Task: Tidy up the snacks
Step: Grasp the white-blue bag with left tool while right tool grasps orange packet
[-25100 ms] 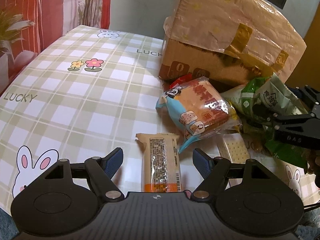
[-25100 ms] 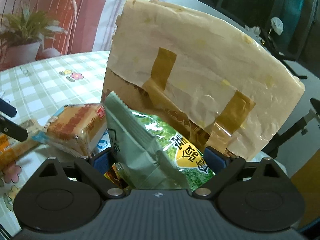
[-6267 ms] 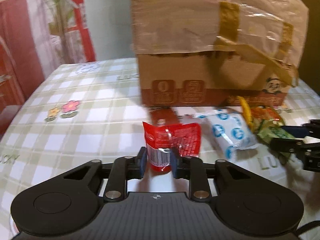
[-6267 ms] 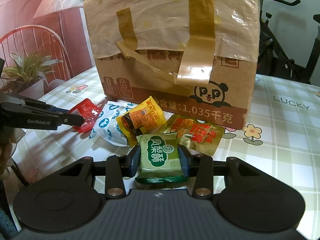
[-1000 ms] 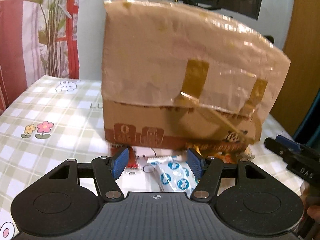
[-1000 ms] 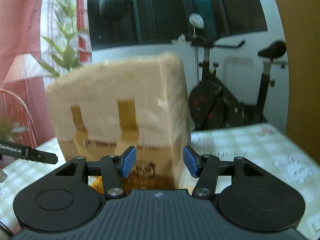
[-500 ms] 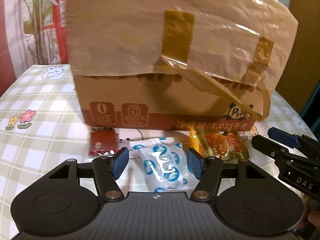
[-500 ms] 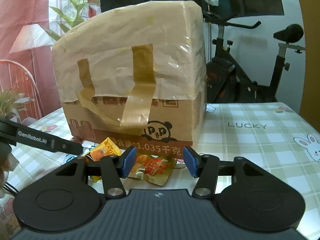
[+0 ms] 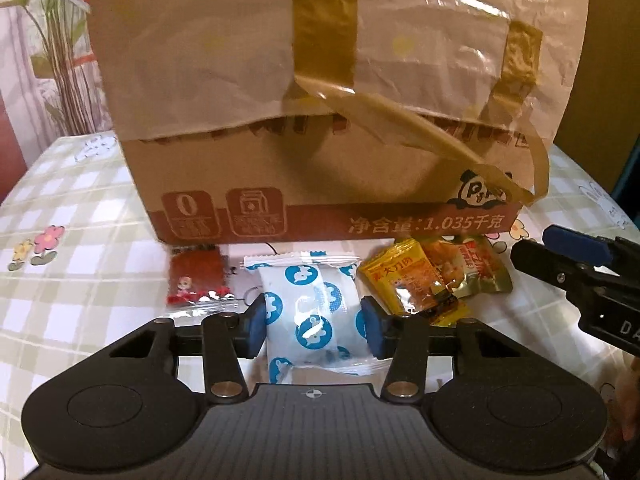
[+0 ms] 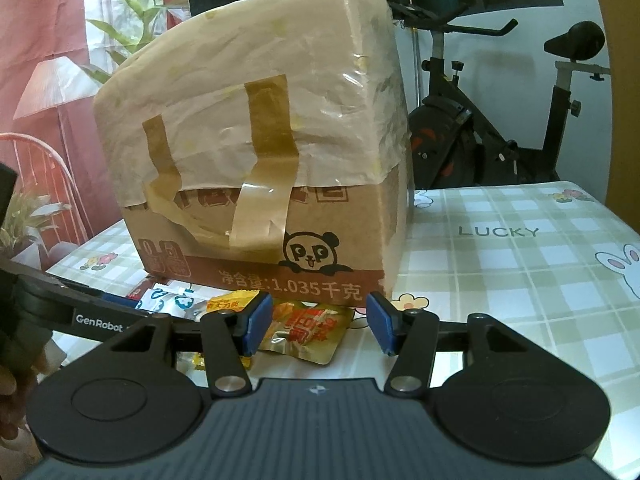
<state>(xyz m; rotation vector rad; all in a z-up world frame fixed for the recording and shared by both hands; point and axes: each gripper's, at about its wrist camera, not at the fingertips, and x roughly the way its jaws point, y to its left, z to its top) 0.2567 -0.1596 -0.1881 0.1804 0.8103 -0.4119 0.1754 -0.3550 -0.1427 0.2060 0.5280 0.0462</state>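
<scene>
A white packet with blue dots (image 9: 314,316) lies on the checked tablecloth between the fingers of my left gripper (image 9: 314,326), which is open around it. To its left lies a red packet (image 9: 196,278). To its right lie a yellow-orange packet (image 9: 412,280) and a gold packet (image 9: 478,270). My right gripper (image 10: 316,324) is open, low over the gold packet (image 10: 308,332), which lies between its fingers. The yellow packet (image 10: 232,302) and the white packet (image 10: 172,300) show to its left. All lie in front of a large cardboard box (image 9: 320,120).
The taped box (image 10: 260,160) stands mid-table and blocks the view behind it. The tablecloth (image 10: 520,280) stretches bare to the right. An exercise bike (image 10: 480,132) stands beyond the table. The right gripper shows in the left wrist view (image 9: 580,276).
Both grippers have moved down and forward toward the packets. The left fingers have narrowed around the white dotted packet. The right fingers now bracket the gold packet.
</scene>
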